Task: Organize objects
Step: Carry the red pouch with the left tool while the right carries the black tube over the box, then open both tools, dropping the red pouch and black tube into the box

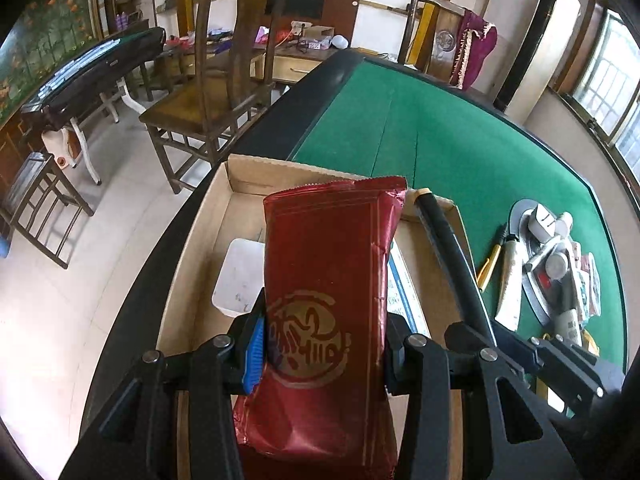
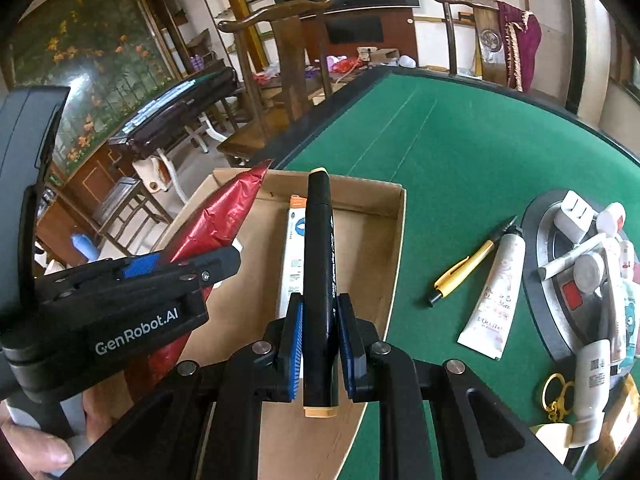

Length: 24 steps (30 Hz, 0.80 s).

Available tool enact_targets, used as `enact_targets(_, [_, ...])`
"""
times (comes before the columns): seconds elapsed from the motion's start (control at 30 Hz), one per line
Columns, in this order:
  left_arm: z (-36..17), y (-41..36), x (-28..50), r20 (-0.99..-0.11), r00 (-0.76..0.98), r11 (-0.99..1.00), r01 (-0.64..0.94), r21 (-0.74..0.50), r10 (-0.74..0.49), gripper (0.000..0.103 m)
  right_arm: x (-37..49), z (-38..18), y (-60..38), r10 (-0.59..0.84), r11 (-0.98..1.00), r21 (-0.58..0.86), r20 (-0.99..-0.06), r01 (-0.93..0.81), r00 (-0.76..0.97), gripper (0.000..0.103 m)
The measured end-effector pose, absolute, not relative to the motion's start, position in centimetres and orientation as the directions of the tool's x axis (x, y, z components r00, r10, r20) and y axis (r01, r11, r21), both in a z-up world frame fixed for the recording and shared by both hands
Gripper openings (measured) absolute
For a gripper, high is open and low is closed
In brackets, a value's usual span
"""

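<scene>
My left gripper [image 1: 322, 354] is shut on a dark red snack packet [image 1: 328, 280] and holds it above an open cardboard box [image 1: 192, 264]. The packet also shows in the right wrist view [image 2: 216, 220], with the left gripper [image 2: 192, 268] beside it. My right gripper [image 2: 319, 344] is shut on a black marker with tan end caps [image 2: 318, 260], held over the same box [image 2: 380, 248]. In the left wrist view the marker [image 1: 448, 256] slants over the box's right side. A white lidded tub [image 1: 240, 276] and a white-blue carton [image 2: 294, 248] lie in the box.
The box stands on a green felt table [image 2: 460, 152] near its left edge. To the right lie a yellow pen [image 2: 464, 274], a hand-cream tube [image 2: 496, 296] and a round dark tray [image 2: 536, 280] piled with several small items. Wooden chairs [image 1: 216, 80] stand beyond the table.
</scene>
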<state>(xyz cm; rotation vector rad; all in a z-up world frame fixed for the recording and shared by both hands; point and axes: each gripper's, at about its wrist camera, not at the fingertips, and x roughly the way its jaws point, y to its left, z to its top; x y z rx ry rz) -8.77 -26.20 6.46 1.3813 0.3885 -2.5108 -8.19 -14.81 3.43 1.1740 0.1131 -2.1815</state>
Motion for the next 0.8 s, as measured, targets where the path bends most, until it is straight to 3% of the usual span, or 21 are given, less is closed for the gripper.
enact_targets(0.47, [5.7, -25.8, -9.8, -0.856, -0.505, -0.935, 0.345, -0.078, -0.114, 0.044, -9.1, 1.7, -14.9, -0.483, -0.803, 0.241, -0.798, 0.545, -0.359, 0.018])
enact_targets(0.67, [5.8, -26.1, -9.7, -0.849, -0.521, -0.928, 0.352, -0.119, -0.089, 0.047, -8.7, 2.1, -14.7, -0.491, -0.799, 0.239, -0.789, 0.552, -0.370, 0.020])
enact_targets(0.7, [5.7, -26.2, -9.6, -0.848, -0.523, -0.927, 0.354, -0.125, -0.086, 0.047, -8.5, 2.3, -14.6, -0.507, -0.790, 0.248, -0.779, 0.562, -0.369, 0.022])
enact_targets(0.8, [5.9, -26.3, -9.6, -0.846, -0.527, -0.927, 0.353, -0.127, -0.084, 0.047, -8.2, 3.2, -14.4, -0.524, -0.779, 0.250, -0.763, 0.574, -0.378, 0.058])
